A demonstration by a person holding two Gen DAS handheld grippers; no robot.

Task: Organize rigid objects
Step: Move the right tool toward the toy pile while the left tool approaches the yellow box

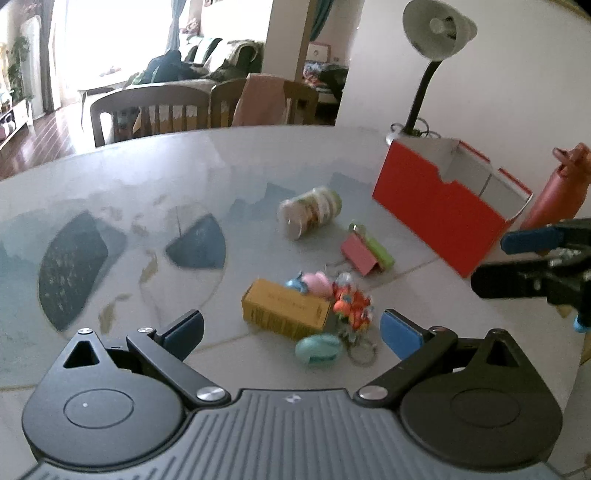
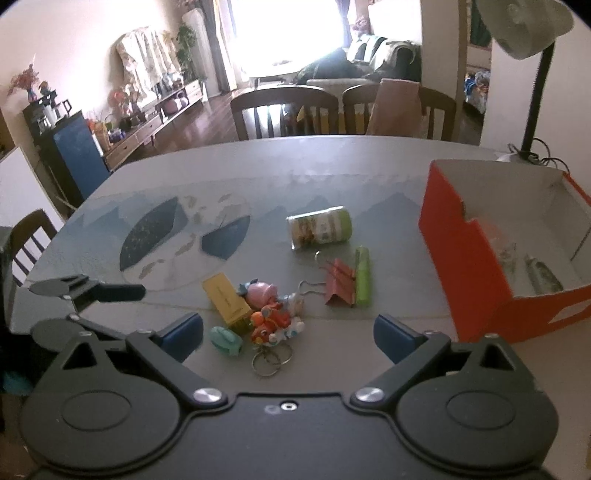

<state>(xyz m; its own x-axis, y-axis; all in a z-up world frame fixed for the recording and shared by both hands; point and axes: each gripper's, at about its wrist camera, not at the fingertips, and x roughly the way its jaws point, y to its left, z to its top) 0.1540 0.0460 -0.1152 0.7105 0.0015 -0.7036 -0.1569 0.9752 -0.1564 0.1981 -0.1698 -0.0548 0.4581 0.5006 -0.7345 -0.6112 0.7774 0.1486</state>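
Observation:
A heap of small things lies on the table [image 1: 110, 177]: a yellow box [image 1: 286, 314], a teal piece [image 1: 319, 350], an orange keyring toy [image 1: 351, 306] and a pink toy [image 1: 317, 282]. Behind them are a pink binder clip [image 1: 360, 254], a green tube [image 1: 378, 251] and a jar [image 1: 310, 216] on its side. My left gripper [image 1: 291, 334] is open just before the yellow box, holding nothing. My right gripper [image 2: 288, 332] is open too, over the keyring toy [image 2: 273, 321], with nothing between its pads. An open red box [image 2: 480, 266] stands at the right.
A desk lamp [image 1: 436, 29] rises behind the red box [image 1: 443, 210], and a pink bottle [image 1: 557, 192] stands to its right. Two items lie inside the box [image 2: 543, 277]. Wooden chairs [image 2: 284, 110] line the table's far edge. The right gripper's fingers [image 1: 509, 284] reach in from the right.

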